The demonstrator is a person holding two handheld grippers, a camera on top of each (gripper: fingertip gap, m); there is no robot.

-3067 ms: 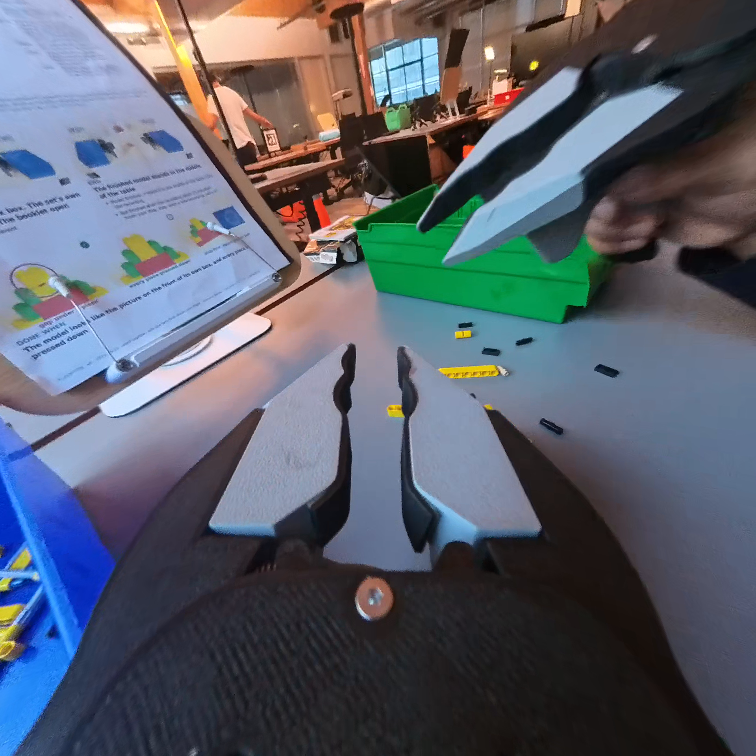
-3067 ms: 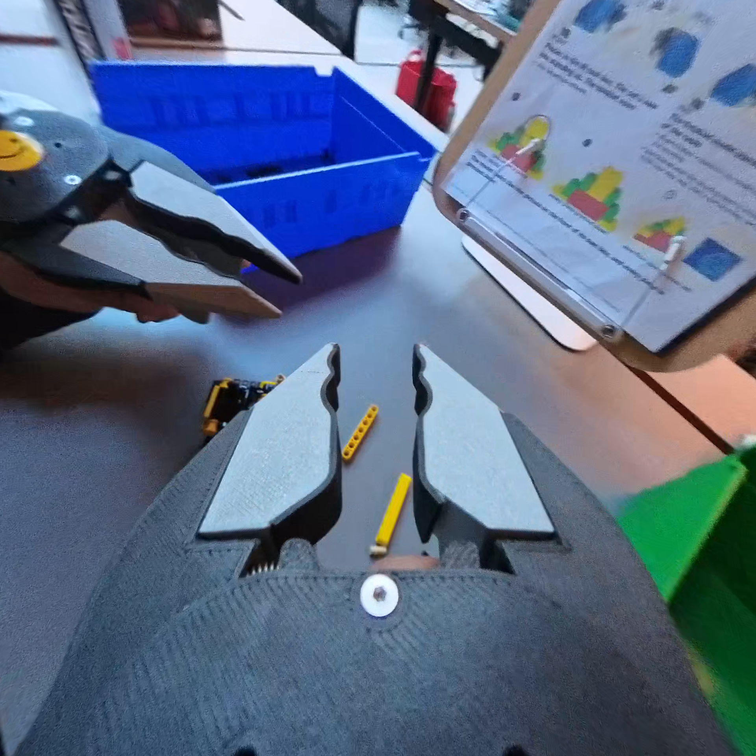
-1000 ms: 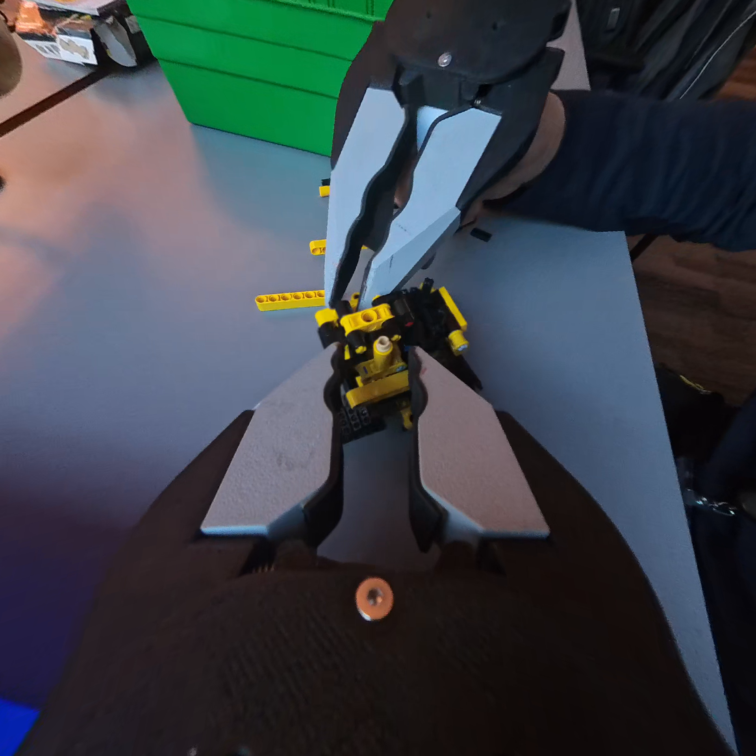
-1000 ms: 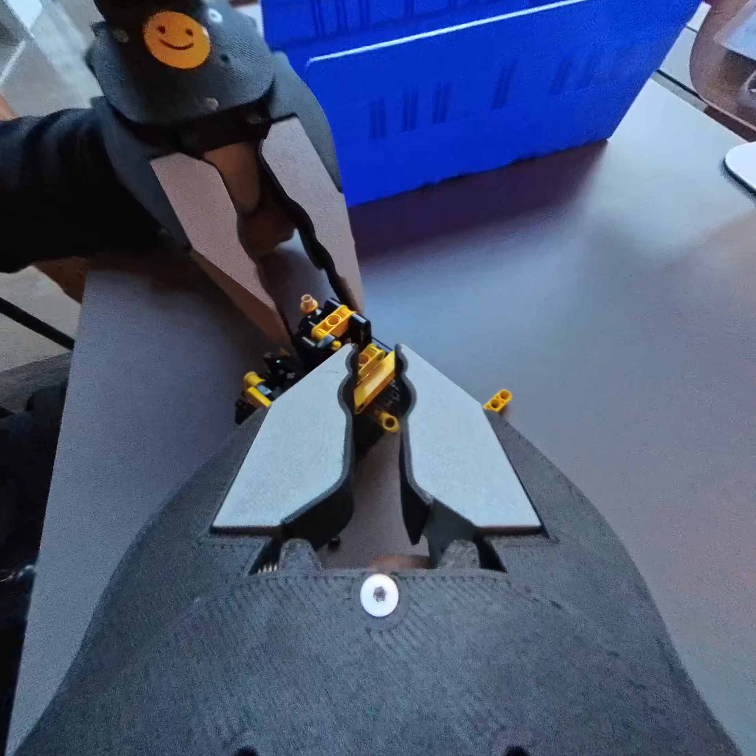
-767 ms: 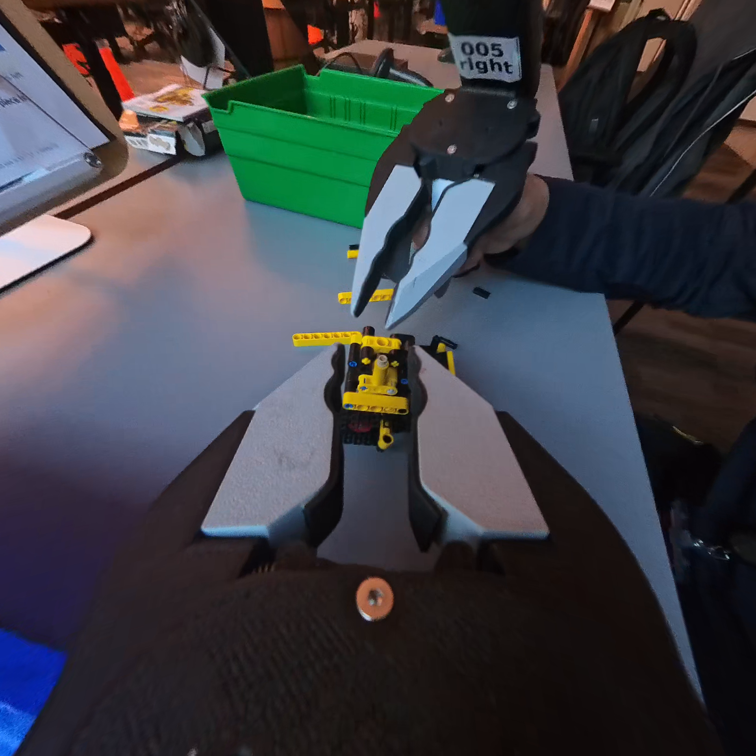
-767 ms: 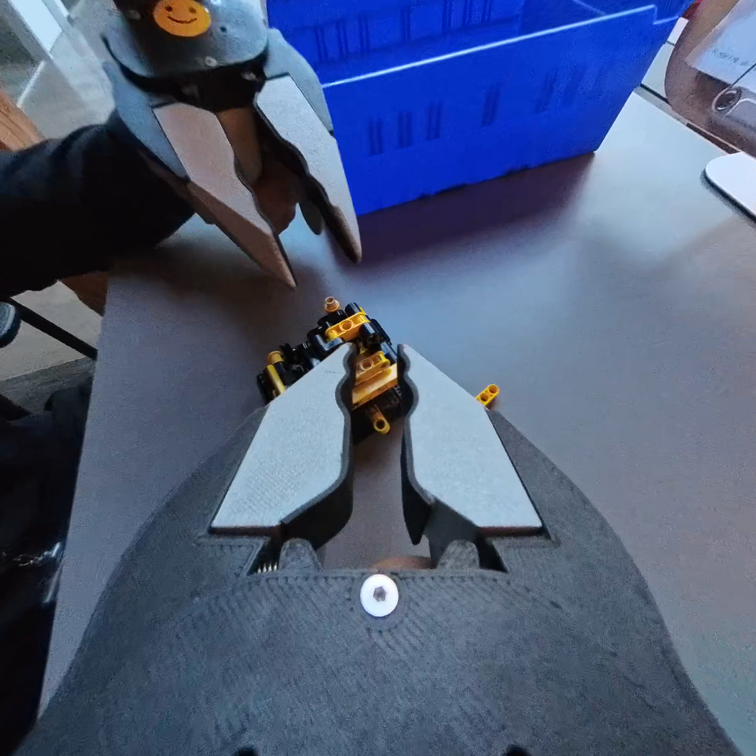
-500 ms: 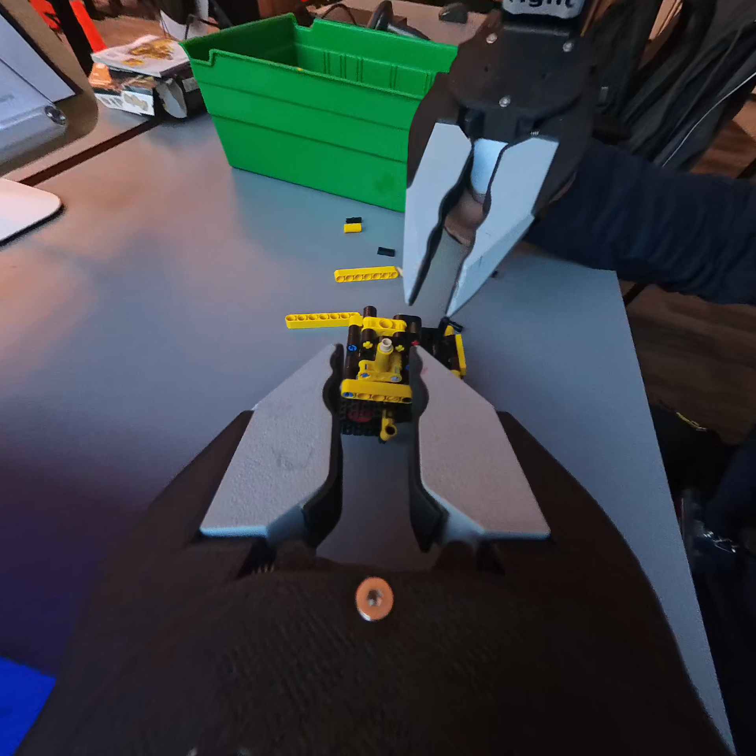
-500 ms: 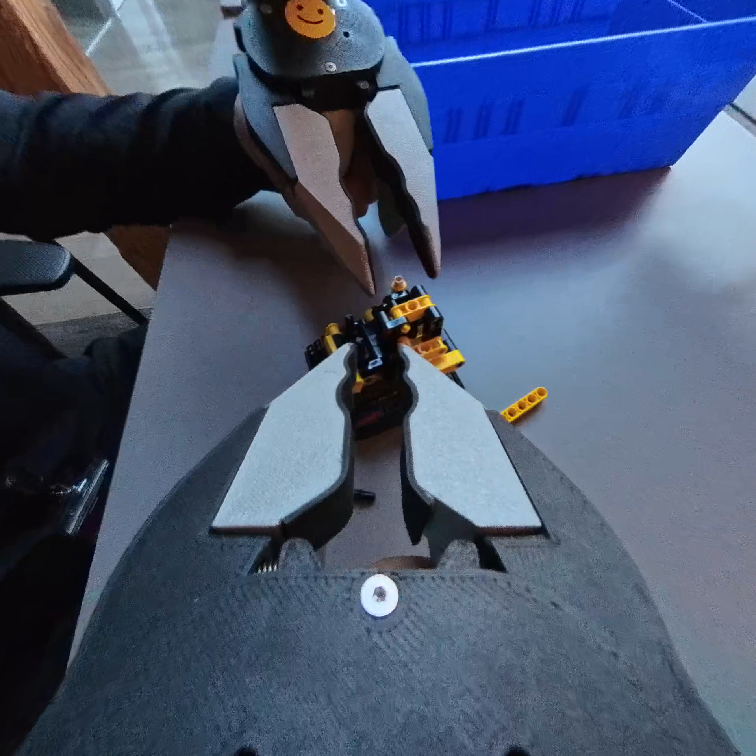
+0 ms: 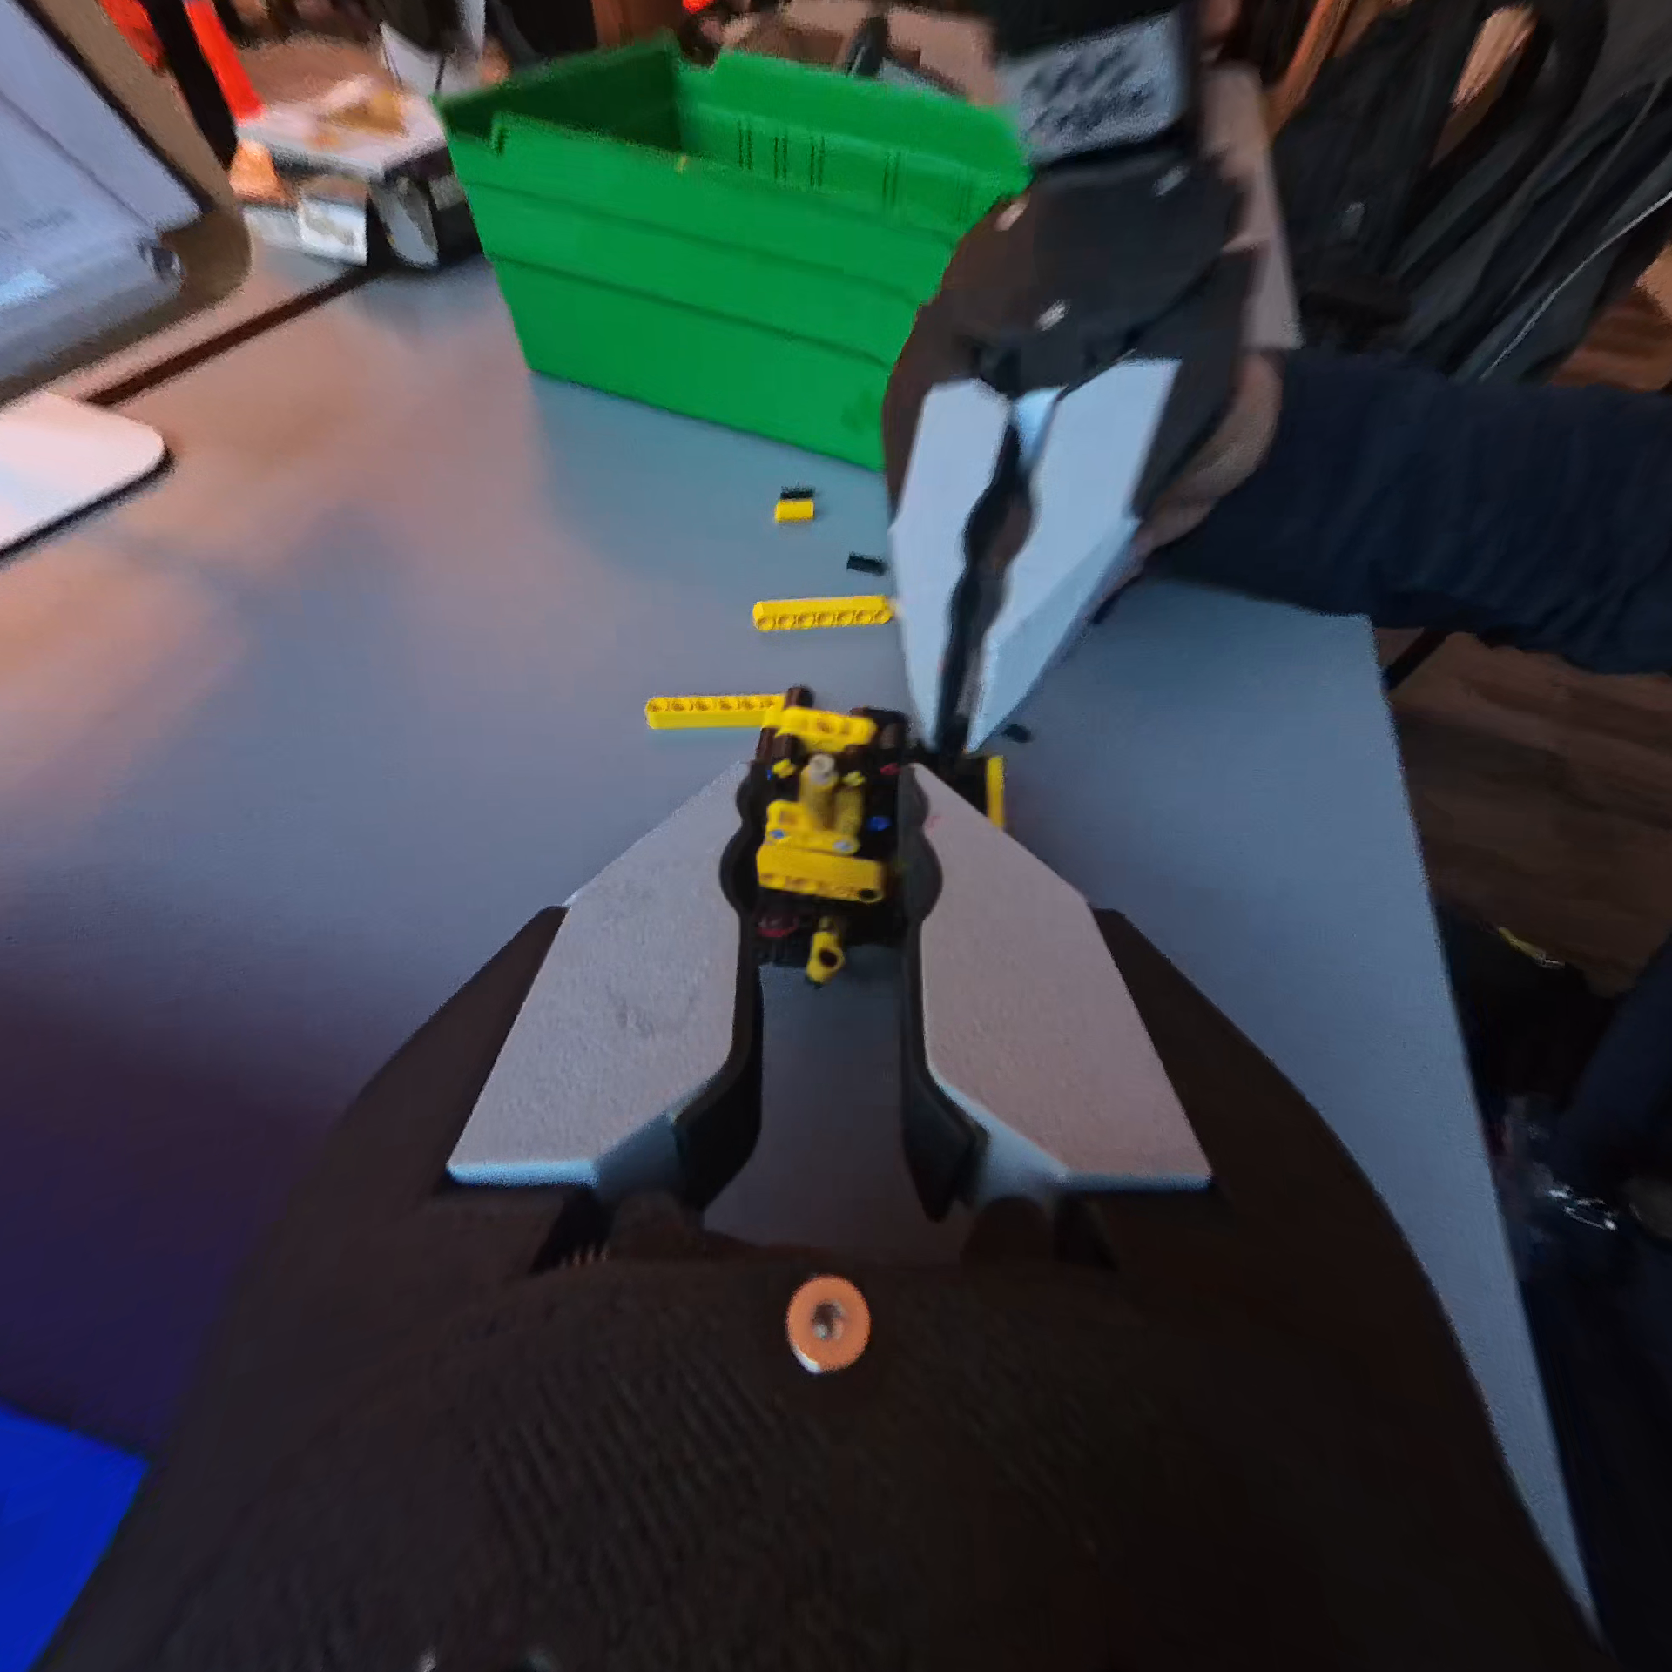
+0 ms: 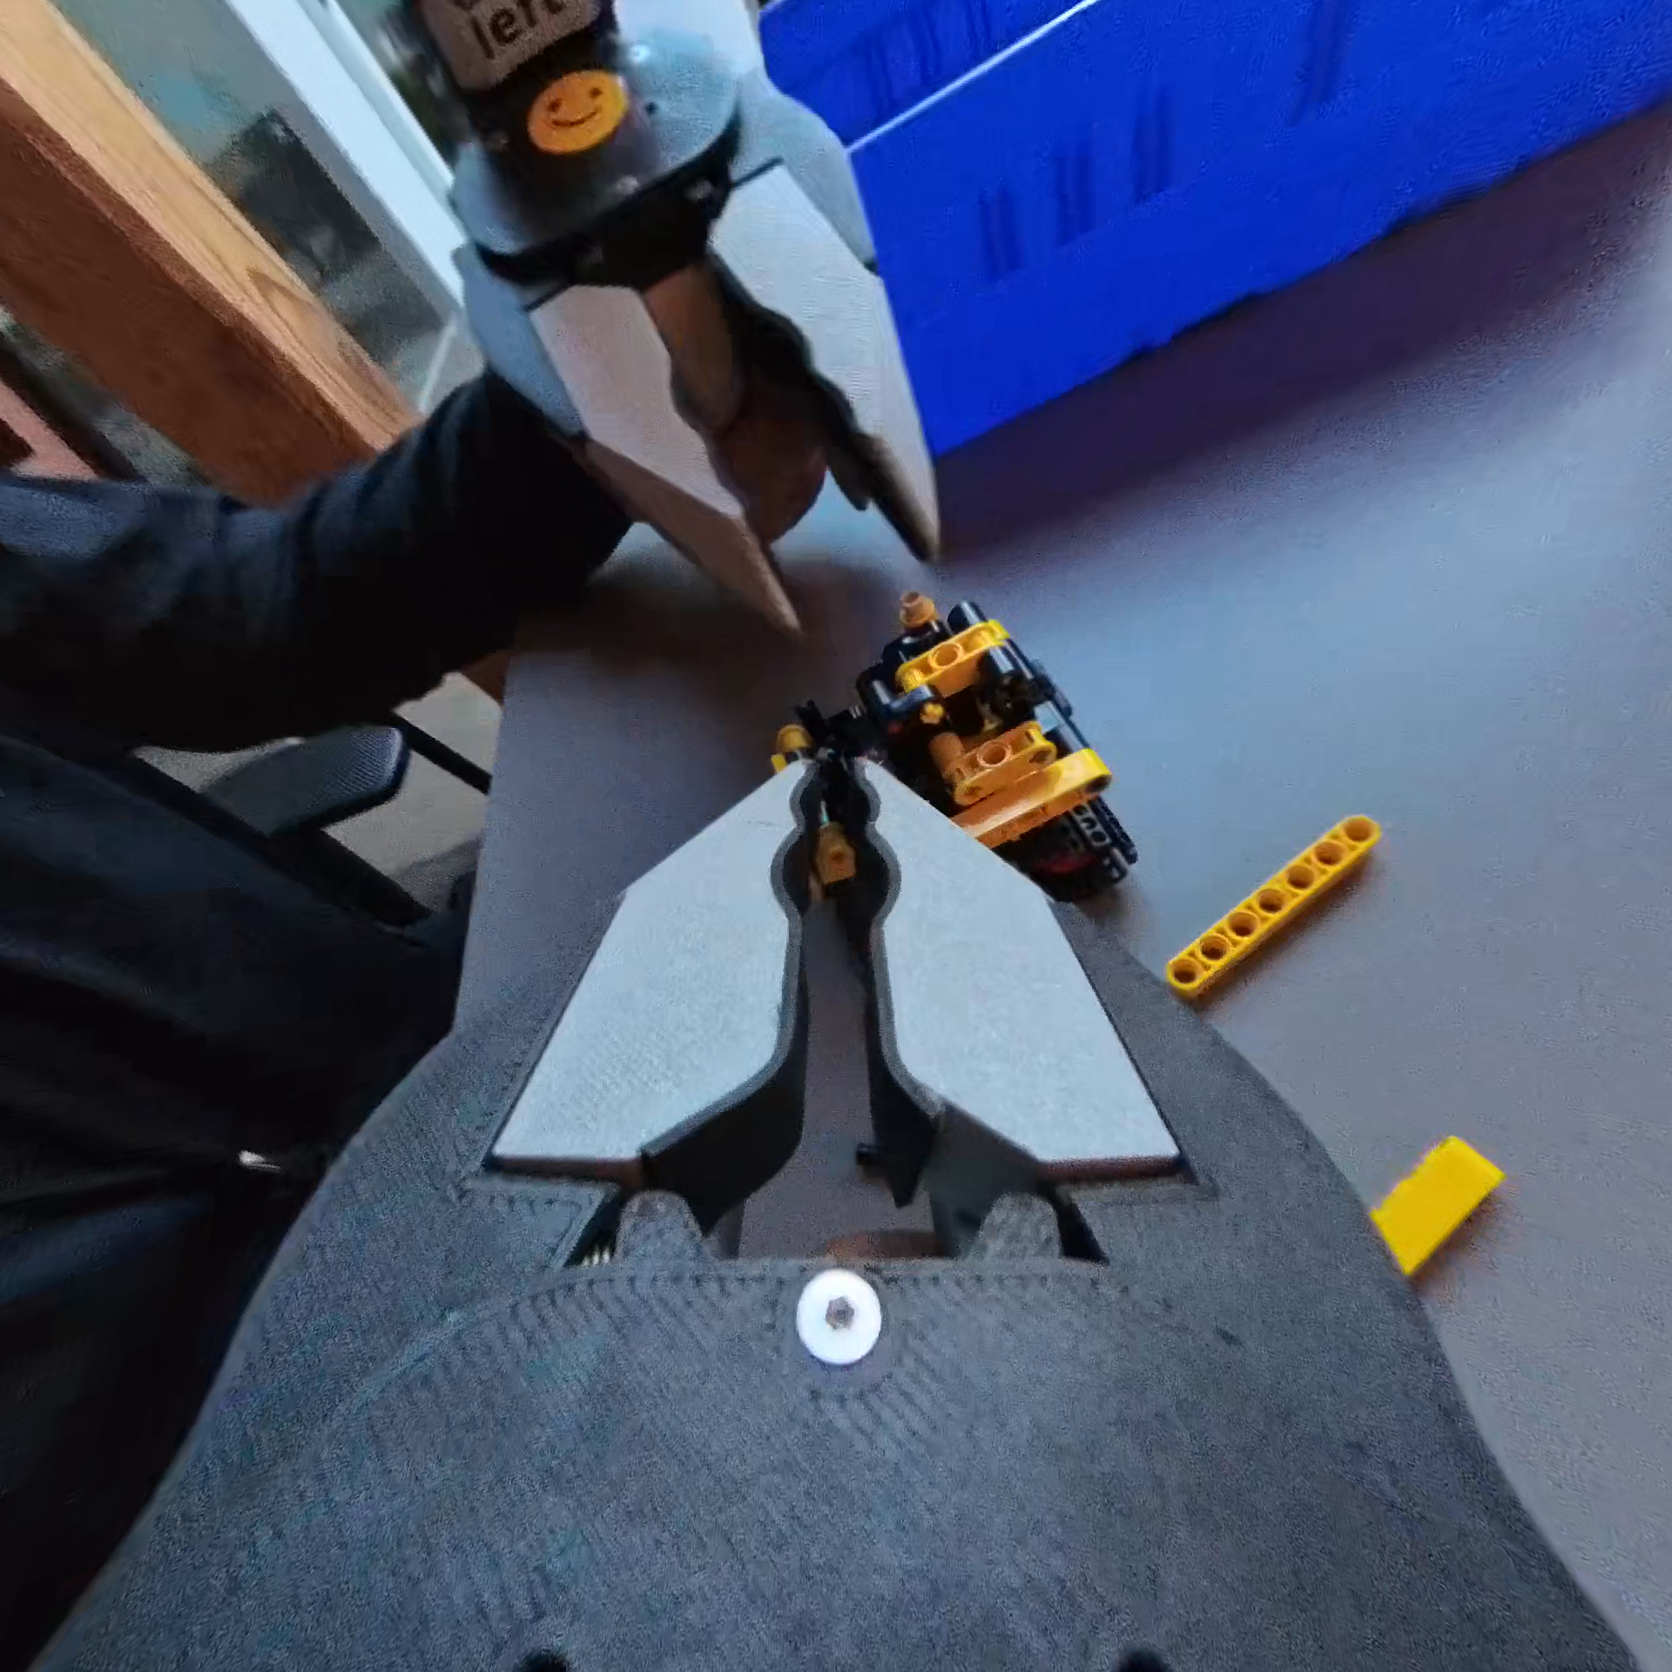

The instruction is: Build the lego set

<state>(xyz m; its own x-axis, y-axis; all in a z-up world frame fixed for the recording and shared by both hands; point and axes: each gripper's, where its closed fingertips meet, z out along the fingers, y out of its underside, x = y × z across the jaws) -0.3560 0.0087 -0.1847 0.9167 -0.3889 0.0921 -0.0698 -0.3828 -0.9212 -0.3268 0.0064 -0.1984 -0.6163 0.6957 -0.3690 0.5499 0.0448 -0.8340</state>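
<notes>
Model (image 10: 986, 751): sitting on table (image 10: 1357, 543). Right gripper (image 10: 837, 769): fingers pinching its black side piece. Left gripper (image 10: 859, 588): fingers spread, hovering above. Advice: brace model before pulling.

A small black-and-yellow lego model (image 10: 982, 751) sits upright on the grey surface (image 10: 1357, 543); loose yellow holed beams (image 10: 1271, 905) lie at its four o'clock.

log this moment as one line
left gripper: open, above lego model | right gripper: shut on side piece | yellow beam: loose on table
</notes>
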